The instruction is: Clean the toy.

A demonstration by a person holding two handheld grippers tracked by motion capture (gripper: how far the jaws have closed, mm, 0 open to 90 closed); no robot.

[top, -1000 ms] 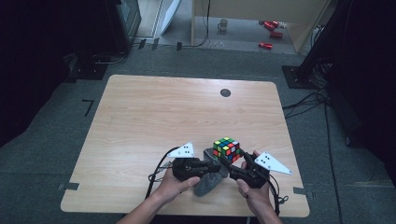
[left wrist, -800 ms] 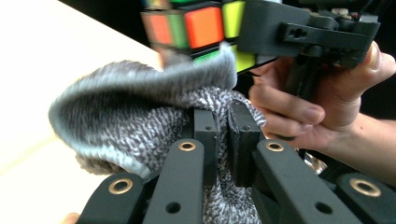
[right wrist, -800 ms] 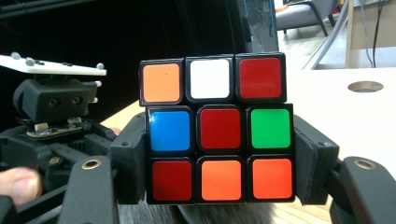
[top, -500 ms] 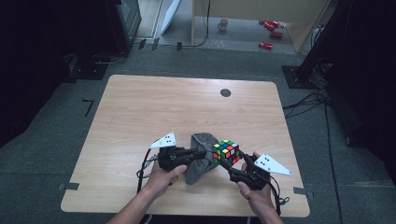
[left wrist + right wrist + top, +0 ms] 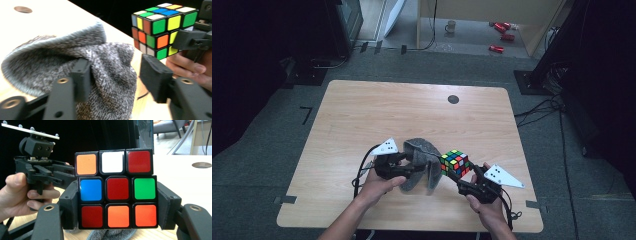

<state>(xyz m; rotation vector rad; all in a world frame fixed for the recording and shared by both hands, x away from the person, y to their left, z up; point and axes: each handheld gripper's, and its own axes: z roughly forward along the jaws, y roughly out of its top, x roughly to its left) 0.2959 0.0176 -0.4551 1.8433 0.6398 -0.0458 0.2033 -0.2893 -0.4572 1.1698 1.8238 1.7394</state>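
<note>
Lying on the table [image 5: 362,115], the grey knit pouch [image 5: 75,62] sags between my left gripper's [image 5: 115,75] jaws, which have just been opening and no longer pinch it. My right gripper [image 5: 116,207] clamps the puzzle cube [image 5: 116,188] by its sides, raised just beside the pouch.

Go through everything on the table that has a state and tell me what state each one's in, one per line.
Rubik's cube: scrambled, clamped in the right gripper, held off the table.
Grey knit pouch: mouth open, slumped on the table.
Left gripper: jaws just opened, pouch fabric loose between them.
</note>
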